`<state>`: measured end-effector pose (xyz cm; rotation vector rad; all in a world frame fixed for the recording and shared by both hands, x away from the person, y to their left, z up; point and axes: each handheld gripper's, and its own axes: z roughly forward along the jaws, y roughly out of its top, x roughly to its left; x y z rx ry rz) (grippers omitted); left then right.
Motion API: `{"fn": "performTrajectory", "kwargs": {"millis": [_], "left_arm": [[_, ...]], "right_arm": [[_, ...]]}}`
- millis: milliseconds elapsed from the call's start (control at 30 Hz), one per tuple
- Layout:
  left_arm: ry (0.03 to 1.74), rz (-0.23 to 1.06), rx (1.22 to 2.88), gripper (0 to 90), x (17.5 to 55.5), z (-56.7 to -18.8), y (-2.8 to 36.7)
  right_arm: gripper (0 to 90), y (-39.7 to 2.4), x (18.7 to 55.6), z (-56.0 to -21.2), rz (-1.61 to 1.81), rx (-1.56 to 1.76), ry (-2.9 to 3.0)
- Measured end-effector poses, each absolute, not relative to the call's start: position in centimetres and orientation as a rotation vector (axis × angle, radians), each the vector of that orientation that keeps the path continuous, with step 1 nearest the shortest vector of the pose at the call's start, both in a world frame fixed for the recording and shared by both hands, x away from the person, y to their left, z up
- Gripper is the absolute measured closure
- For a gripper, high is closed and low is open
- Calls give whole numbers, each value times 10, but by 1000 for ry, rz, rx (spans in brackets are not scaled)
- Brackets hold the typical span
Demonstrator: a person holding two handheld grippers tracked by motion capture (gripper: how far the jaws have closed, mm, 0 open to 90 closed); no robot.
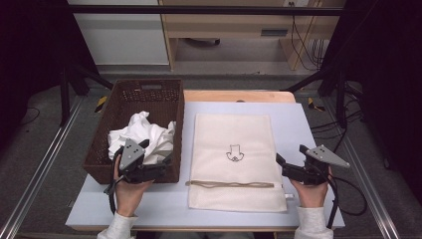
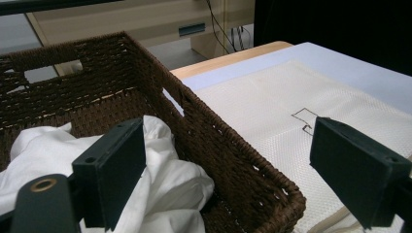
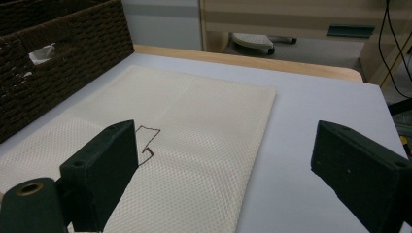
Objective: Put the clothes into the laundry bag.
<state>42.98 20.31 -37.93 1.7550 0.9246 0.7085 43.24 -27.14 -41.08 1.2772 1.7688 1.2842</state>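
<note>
A brown wicker basket (image 1: pixel 149 94) stands at the left of the table and holds a crumpled white cloth (image 1: pixel 144 132). Beside it, a cream drawstring bag (image 1: pixel 234 134) with a small line drawing (image 1: pixel 235 153) lies flat. My left gripper (image 1: pixel 157 152) hovers open at the basket's near right corner. In the left gripper view, one of its fingers (image 2: pixel 116 165) is over the white cloth (image 2: pixel 165 184) and the other over the bag (image 2: pixel 272 107), with the basket wall (image 2: pixel 233 150) ahead. My right gripper (image 1: pixel 292 154) is open by the bag's right edge (image 3: pixel 204 145), holding nothing.
A pale mat (image 1: pixel 308 124) covers the wooden table. Metal rails run along both sides of it. Black frame posts (image 1: pixel 328 74) and cables (image 1: pixel 303 40) stand at the back, in front of a wooden shelf unit (image 1: pixel 229 25). The bag's drawstring band (image 1: pixel 231 184) lies near the front.
</note>
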Motion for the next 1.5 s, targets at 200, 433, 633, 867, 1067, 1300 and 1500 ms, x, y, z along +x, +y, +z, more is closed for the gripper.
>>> {"fn": "performTrajectory", "kwargs": {"millis": [200,433,633,867,1067,1300,1500], "left_arm": [[896,678,1717,183,422,-377,199],[828,643,1730,243,416,-375,183],[763,576,1787,394,409,-383,156],[759,476,1874,542,411,-401,132],[752,425,1954,646,412,-419,112],[723,362,2075,815,411,-446,87],[718,322,2136,888,411,-463,75]], "right_arm": [[105,-266,432,-409,1291,1263,1781],[126,-255,431,-406,1301,1244,1804],[157,-239,429,-404,1311,1197,1860],[191,-224,430,-408,1308,1178,1923],[210,-210,433,-416,1295,1171,1990],[284,-185,436,-434,1271,1139,2113],[339,-173,440,-449,1233,1155,2199]]}}
